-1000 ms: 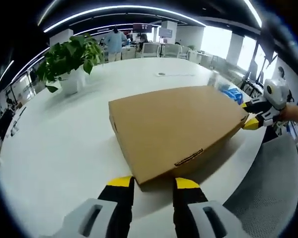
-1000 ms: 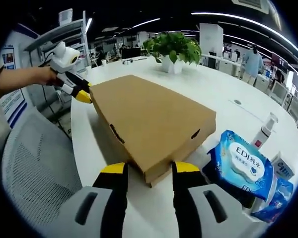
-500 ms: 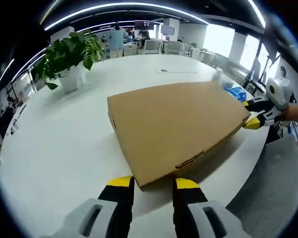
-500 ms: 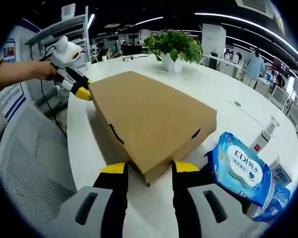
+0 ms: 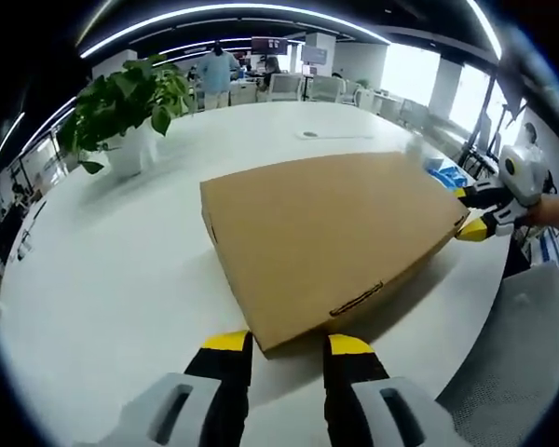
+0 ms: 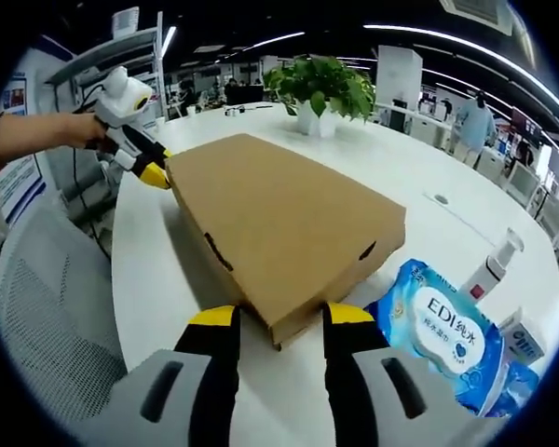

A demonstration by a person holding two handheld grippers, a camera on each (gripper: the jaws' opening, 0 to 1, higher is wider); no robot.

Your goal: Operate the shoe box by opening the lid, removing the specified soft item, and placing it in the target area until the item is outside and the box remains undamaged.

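Observation:
A flat brown cardboard shoe box [image 5: 326, 242] lies shut on the white round table [image 5: 102, 279]. My left gripper [image 5: 290, 343] is open, its yellow-tipped jaws straddling the box's near corner without pinching it. The right gripper [image 5: 466, 212] shows at the box's far right corner, one tip above the lid edge and one below. In the right gripper view the same box [image 6: 279, 223] runs away from my open right gripper [image 6: 279, 317], which straddles its near corner. The left gripper [image 6: 154, 169], held by a hand, sits at the far left corner. The box's contents are hidden.
A potted plant [image 5: 126, 112] stands at the back of the table. A blue wipes pack [image 6: 443, 321] and a spray bottle [image 6: 492, 265] lie right of the box. A grey mesh chair [image 6: 47, 326] stands at the table's edge. People stand far behind [image 5: 214, 73].
Both views have shifted slightly with the hands. The box and both grippers keep the same places at the two corners.

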